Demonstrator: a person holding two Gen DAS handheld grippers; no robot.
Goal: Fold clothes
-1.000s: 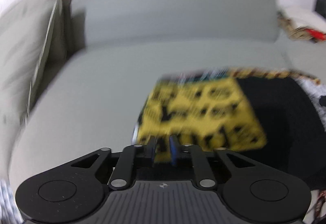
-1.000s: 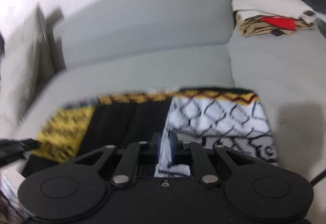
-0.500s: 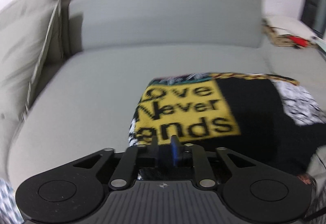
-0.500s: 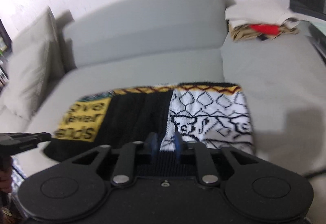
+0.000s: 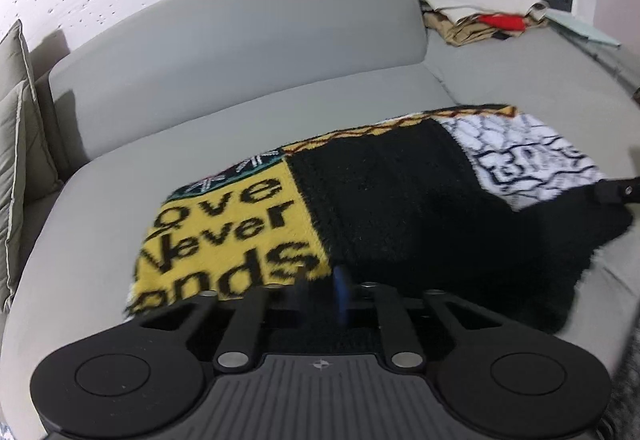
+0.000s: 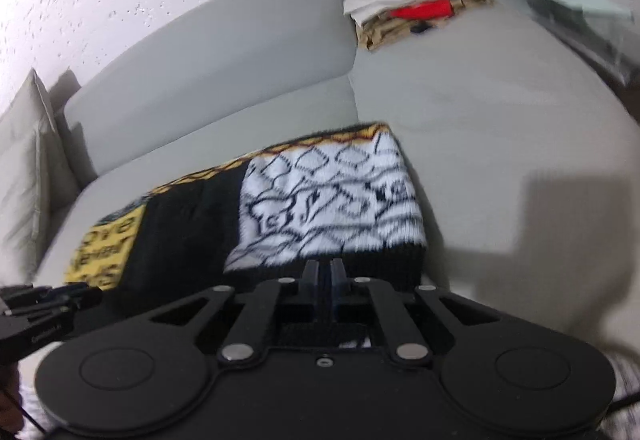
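A folded knit sweater (image 5: pixel 384 207) lies on the grey sofa seat (image 5: pixel 120 191), with a yellow panel reading "Love Never Ends", a black middle and a white panel with black lines. It also shows in the right wrist view (image 6: pixel 320 199). My left gripper (image 5: pixel 320 290) sits at the sweater's near edge below the yellow panel, fingers spread with nothing between them. My right gripper (image 6: pixel 322 272) is at the near edge below the white panel, fingers pressed together with no cloth between them. The right gripper's tip shows at the far right of the left wrist view (image 5: pixel 618 191).
A stack of folded clothes (image 5: pixel 480 17) with a red item lies at the sofa's far right corner, also in the right wrist view (image 6: pixel 416 11). A beige cushion (image 5: pixel 16 143) stands at the left. The sofa backrest (image 5: pixel 240 51) runs behind the sweater. A dark window is at the top right.
Both grippers held the sweater's near edge a second ago and have let it go. Both have drawn back and tilted; the sweater now lies flat and folded on the seat.
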